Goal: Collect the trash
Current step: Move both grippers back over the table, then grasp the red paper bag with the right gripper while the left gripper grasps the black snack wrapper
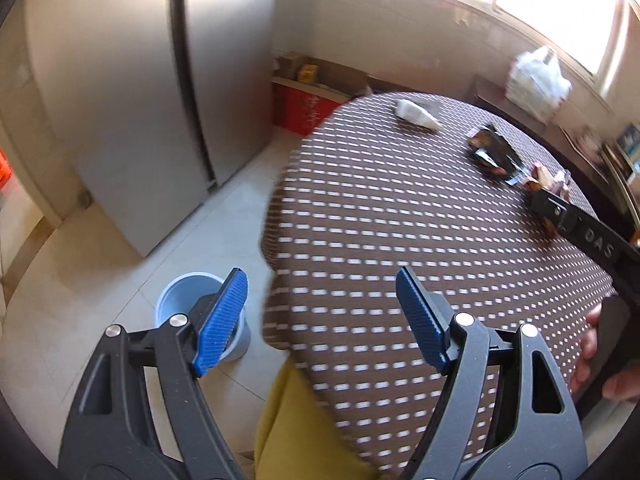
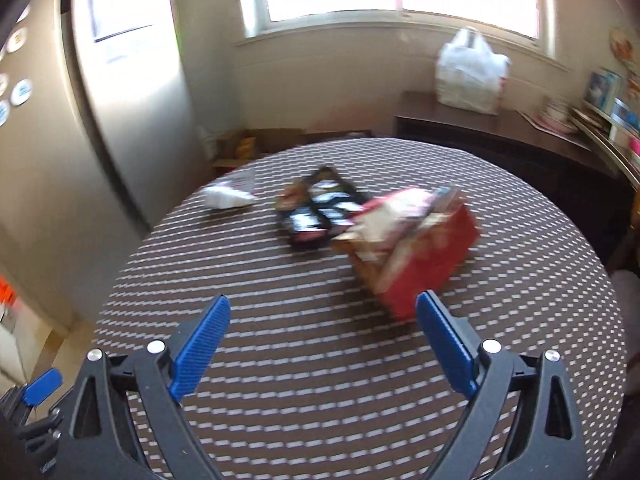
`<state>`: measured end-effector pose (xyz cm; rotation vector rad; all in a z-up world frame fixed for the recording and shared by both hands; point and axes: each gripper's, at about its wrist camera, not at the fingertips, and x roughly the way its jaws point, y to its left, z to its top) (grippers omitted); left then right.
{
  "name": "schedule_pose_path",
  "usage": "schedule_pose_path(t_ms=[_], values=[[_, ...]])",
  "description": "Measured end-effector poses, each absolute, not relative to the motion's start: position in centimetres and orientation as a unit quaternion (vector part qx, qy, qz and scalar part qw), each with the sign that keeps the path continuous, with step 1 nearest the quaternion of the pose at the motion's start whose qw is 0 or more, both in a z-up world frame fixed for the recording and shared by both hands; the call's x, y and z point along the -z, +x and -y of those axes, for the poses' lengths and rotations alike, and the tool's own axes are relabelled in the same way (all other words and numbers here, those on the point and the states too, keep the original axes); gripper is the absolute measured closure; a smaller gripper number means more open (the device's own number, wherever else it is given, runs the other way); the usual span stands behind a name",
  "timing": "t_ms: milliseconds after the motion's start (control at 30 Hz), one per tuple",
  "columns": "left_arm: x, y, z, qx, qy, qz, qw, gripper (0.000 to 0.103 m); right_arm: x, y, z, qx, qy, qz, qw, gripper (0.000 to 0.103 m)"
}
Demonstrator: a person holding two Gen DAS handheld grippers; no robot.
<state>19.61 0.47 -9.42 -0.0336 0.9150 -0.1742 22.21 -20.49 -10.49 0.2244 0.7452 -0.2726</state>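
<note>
The table (image 2: pixel 280 360) wears a brown cloth patterned with rows of short white dashes. On it lie a white crumpled wrapper (image 2: pixel 228 197), a black packet (image 2: pixel 320 210) with white and red print, and a red box (image 2: pixel 424 256) topped with pale, cream-coloured scraps. Each hand-held gripper (image 2: pixel 323 344) is black with ribbed blue pads (image 2: pixel 200 354). A pale blue bin (image 1: pixel 188 296) stands on the cream floor tiles (image 1: pixel 100 280).
</note>
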Motion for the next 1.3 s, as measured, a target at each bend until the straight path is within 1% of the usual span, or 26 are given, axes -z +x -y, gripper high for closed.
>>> schedule_pose_path(t_ms=[167, 333, 500, 567, 633, 667, 733, 900, 1067, 1300], values=[[9.3, 20.4, 2.3, 0.107, -0.002, -0.451, 0.886, 0.027, 11.6, 23.4, 24.8, 0.150, 0.141, -0.396, 0.895, 0.009], [9.3, 21.8, 4.2, 0.115, 0.011, -0.459, 0.881, 0.027, 11.6, 24.2, 28.4, 0.152, 0.200, -0.386, 0.888, 0.009], [8.9, 23.4, 6.0, 0.131, 0.004, -0.461, 0.878, 0.027, 12.5, 26.5, 30.9, 0.158, 0.257, -0.407, 0.862, 0.009], [9.0, 23.8, 6.5, 0.133, 0.005, -0.465, 0.875, 0.027, 13.4, 27.6, 31.5, 0.152, 0.261, -0.417, 0.857, 0.009], [8.9, 24.2, 7.1, 0.144, 0.009, -0.462, 0.875, 0.027, 13.4, 27.9, 31.2, 0.152, 0.225, -0.410, 0.871, 0.009], [8.8, 24.3, 7.4, 0.149, 0.010, -0.459, 0.876, 0.025, 13.5, 28.0, 30.9, 0.149, 0.207, -0.413, 0.874, 0.011], [8.5, 24.6, 8.2, 0.160, 0.017, -0.453, 0.877, 0.023, 13.2, 27.6, 30.4, 0.130, 0.197, -0.405, 0.883, 0.028], [7.8, 26.8, 11.1, 0.197, 0.016, -0.450, 0.871, 0.021, 12.3, 25.9, 31.3, 0.131, 0.221, -0.388, 0.885, 0.029], [7.9, 29.7, 15.0, 0.232, 0.004, -0.455, 0.860, 0.019, 10.5, 23.3, 33.5, 0.193, 0.225, -0.329, 0.896, 0.029], [10.9, 33.9, 19.9, 0.225, 0.014, -0.478, 0.849, 0.018, 10.7, 22.5, 35.5, 0.207, 0.247, -0.319, 0.892, 0.029]])
